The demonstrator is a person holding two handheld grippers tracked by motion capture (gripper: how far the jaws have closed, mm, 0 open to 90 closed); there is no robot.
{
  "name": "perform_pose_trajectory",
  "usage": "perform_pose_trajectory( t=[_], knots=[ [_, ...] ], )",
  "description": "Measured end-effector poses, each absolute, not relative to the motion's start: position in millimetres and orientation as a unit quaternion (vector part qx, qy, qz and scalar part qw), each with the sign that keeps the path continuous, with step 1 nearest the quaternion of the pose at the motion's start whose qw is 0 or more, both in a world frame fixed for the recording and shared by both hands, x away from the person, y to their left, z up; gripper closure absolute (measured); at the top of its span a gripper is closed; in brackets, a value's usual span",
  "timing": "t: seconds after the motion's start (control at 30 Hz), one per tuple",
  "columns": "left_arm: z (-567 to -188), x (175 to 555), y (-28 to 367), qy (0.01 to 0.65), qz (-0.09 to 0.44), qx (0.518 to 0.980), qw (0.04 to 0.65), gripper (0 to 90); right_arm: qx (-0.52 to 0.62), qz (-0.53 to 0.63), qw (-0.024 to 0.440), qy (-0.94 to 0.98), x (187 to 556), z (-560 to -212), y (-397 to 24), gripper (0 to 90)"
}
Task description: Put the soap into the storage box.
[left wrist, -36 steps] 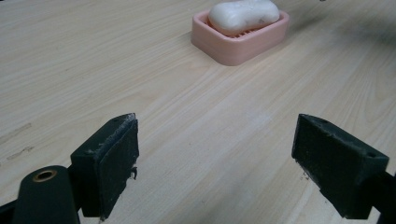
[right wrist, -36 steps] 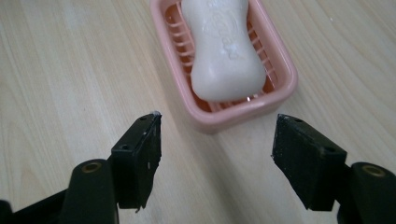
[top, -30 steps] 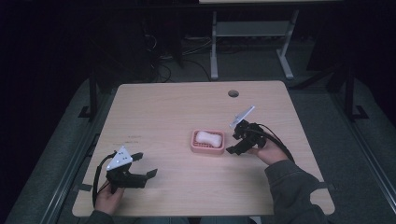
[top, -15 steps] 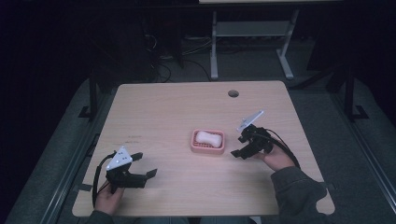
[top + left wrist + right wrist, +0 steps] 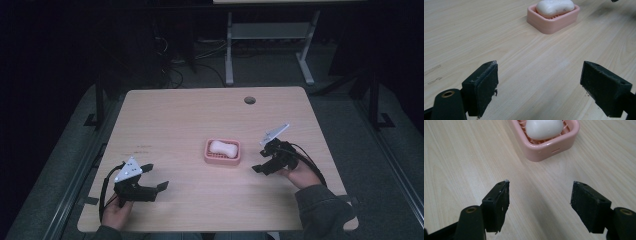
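Soap (image 5: 223,147): white bar, lying in pink soap dish (image 5: 222,159), approx mid-table, a bit toward person's side.
Table (image 5: 190,120): light wood, round cable hole (image 5: 249,100) near far edge.
Right hand-held gripper (image 5: 258,162): released, nothing btwn pads; jaws have just been opening wider. Sits just right of dish, apart from it, aimed at it.
Left hand-held gripper (image 5: 159,178): released, nothing held, parked near front-left of table, well apart from dish.
Risk 1: soap smooth and rounded; pinch off-centre or on curved ends likely to squirt it out of pads.
Risk 2: low approach could catch dish rim, shove or tip dish instead of taking bar; dish looks light, nothing bracing it.
Risk 3: jaws closing around dish wall plus bar would lift both or jam.
High view adds: whole layout, both hands, gap btwn each gripper and dish.
Right gripper view (image 5: 539,195) adds: slotted dish floor under bar, small slot in rim wall; dish (image 5: 554,145) dead ahead, soap (image 5: 544,128) near.
Left gripper view (image 5: 539,80) adds: side-on look at bar (image 5: 555,7) sitting proud of rim (image 5: 554,21), so top half looks grabbable w/o touching dish.
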State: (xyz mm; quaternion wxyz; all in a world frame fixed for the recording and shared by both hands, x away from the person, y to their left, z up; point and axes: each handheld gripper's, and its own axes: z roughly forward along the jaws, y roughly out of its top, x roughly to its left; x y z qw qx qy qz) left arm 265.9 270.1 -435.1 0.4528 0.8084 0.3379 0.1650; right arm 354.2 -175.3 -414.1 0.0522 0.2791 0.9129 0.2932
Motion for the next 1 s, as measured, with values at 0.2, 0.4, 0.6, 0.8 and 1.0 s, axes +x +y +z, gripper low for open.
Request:
perform_pose_trajectory(
  t=[0.2,0.4,0.6,0.8,1.0],
  knots=[
    [-435,266,270,0.336,0.166,0.809,0.453,14.5,0.289,0.295,0.052,0.909,349,-417,-183,30.3],
    [-436,266,270,0.336,0.166,0.81,0.452,14.4,0.298,0.301,0.055,0.904,341,-418,-191,30.3],
    [-436,266,270,0.339,0.164,0.808,0.453,14.4,0.301,0.302,0.057,0.903,333,-419,-197,30.3],
    [-436,266,270,0.339,0.164,0.808,0.452,14.4,0.304,0.307,0.061,0.9,324,-422,-203,30.3],
    [-436,266,270,0.339,0.164,0.808,0.452,14.4,0.312,0.311,0.059,0.896,317,-428,-210,30.3]
  ],
)
